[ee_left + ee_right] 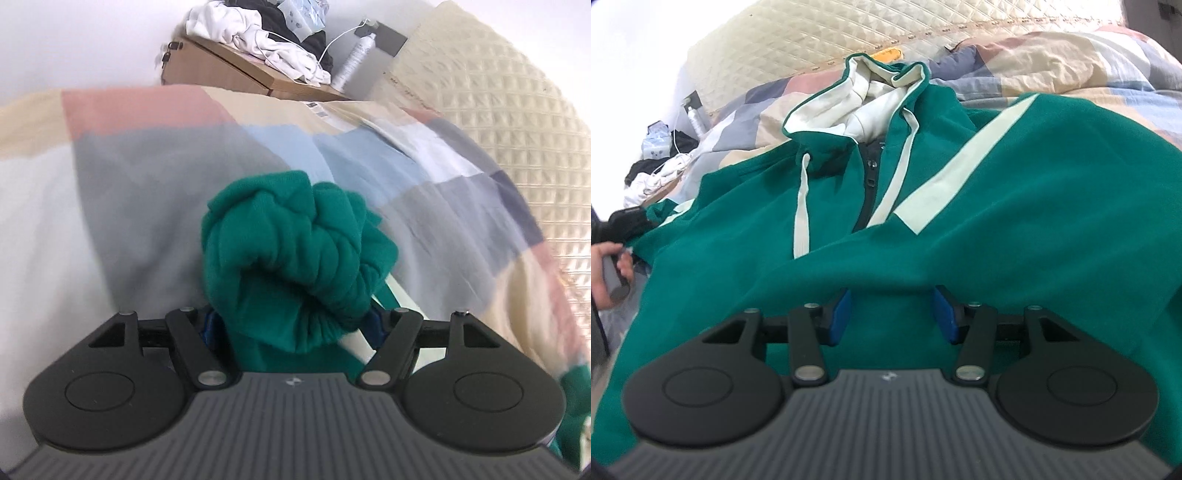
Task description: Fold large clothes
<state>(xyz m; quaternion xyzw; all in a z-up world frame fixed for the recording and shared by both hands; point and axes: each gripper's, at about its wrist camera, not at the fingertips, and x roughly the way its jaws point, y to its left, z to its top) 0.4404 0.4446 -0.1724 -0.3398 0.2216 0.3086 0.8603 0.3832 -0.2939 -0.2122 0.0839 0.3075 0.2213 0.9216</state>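
Left gripper (291,325) is clamped on a bunched sleeve cuff (295,258) of the green hoodie (923,229), wad held between the jaws and bulging past them. Right gripper (892,314) is seen with jaws apart, hoodie fabric lying between and under the blue pads (838,317). Hoodie is spread on the patchwork duvet (147,166), hood (871,92) at its far end; cardboard box (221,70) beyond the duvet

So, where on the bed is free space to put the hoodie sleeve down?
Free: the patchwork quilt left of the bunched green sleeve held in the left tongs. Crowded: the cardboard box behind, piled with clothes, and the spread hoodie.
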